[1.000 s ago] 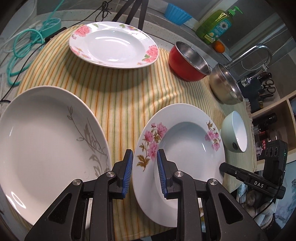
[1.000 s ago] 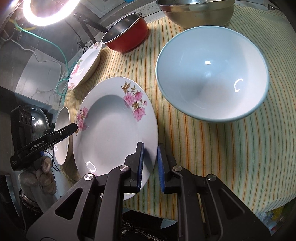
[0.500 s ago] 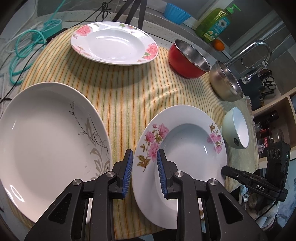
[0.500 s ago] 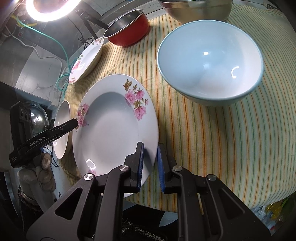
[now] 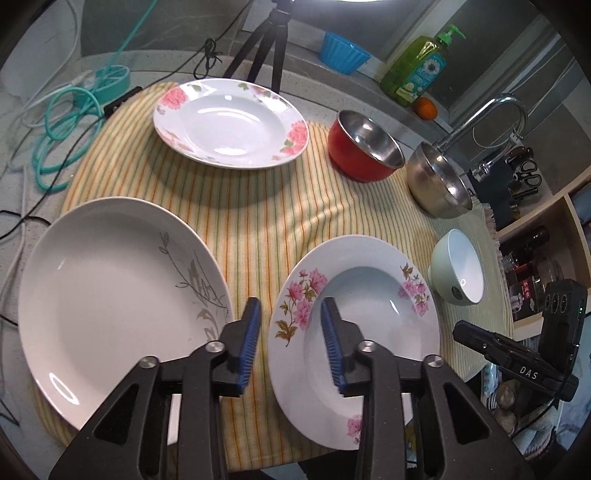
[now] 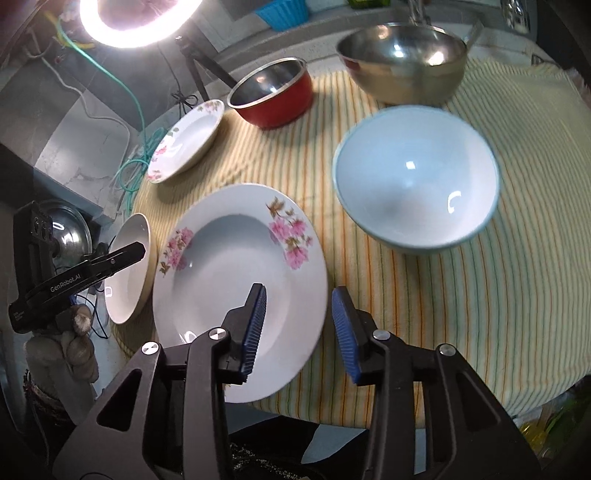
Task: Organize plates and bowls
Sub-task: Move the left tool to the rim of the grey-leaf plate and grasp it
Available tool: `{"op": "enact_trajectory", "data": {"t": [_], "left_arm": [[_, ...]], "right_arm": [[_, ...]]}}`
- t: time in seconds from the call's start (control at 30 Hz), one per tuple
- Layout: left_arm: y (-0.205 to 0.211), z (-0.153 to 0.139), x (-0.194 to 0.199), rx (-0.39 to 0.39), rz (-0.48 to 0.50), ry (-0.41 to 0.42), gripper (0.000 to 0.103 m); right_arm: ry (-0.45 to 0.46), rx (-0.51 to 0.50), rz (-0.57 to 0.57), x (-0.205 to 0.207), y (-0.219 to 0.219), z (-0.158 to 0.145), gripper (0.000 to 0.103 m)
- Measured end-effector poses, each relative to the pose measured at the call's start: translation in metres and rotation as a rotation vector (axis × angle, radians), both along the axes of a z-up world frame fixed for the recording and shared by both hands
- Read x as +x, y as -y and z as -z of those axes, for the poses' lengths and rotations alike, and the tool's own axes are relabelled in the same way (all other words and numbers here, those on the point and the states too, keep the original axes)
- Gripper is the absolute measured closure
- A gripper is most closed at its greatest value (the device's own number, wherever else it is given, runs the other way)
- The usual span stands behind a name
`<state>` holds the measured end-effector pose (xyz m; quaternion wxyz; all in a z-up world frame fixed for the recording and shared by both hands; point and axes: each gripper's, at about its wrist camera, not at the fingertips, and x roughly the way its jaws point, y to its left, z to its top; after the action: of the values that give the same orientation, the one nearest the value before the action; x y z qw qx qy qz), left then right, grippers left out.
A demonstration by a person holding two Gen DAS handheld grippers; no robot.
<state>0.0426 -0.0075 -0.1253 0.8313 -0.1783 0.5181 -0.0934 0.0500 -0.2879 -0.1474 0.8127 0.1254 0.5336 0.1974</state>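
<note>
A pink-flowered deep plate [image 5: 373, 302] [image 6: 229, 266] lies on the striped cloth near its front edge. My left gripper [image 5: 290, 332] is open, its jaws either side of that plate's left rim. My right gripper [image 6: 299, 317] is open, its jaws either side of the plate's right rim. A large white plate with a grey sprig [image 5: 110, 295] [image 6: 129, 269] lies to the left. A second flowered plate [image 5: 229, 122] [image 6: 188, 140] lies at the back. A pale green bowl [image 5: 460, 269] [image 6: 417, 177], a red bowl [image 5: 365, 147] [image 6: 273, 92] and a steel bowl [image 5: 439, 184] [image 6: 406, 59] stand to the right.
The striped cloth [image 5: 258, 206] covers a round table. Behind it stand a tripod [image 5: 266, 48], a blue cup [image 5: 343, 51], a soap bottle [image 5: 417, 70], an orange [image 5: 424, 109] and a tap [image 5: 487, 118]. Teal hose coils [image 5: 62, 122] lie at the left. A ring light [image 6: 136, 18] glares.
Both grippers have opened: the right one was shut on the flowered plate's rim and has let go, and the left jaws have spread wider. The views have shifted slightly.
</note>
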Motion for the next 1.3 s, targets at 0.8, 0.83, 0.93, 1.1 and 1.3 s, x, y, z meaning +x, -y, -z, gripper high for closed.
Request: {"op": "enact_trajectory", "data": {"t": [0.8,0.83,0.93,1.1,1.3], "left_arm": [[-0.109,-0.011,-0.075,0.080,-0.359,0.072,0.052],[-0.113,-0.010,-0.077,0.081,-0.373,0.073,0.052],[-0.124,-0.004,-0.083,0.093,-0.405,0.070,0.052],[-0.140,0.008,-0.087,0.083,-0.442,0.049,0.056],[-0.151,0.024,-0.086,0.032,-0.452,0.018,0.069]], "right_arm": [[0.094,0.024,-0.318,0.024,-0.140,-0.028,0.041],[0.091,0.026,-0.332,0.025,-0.147,-0.027,0.041],[0.076,0.032,-0.363,0.031,-0.166,-0.022,0.042],[0.050,0.034,-0.412,0.039,-0.193,-0.014,0.057],[0.019,0.012,-0.453,0.045,-0.221,-0.003,0.061]]}}
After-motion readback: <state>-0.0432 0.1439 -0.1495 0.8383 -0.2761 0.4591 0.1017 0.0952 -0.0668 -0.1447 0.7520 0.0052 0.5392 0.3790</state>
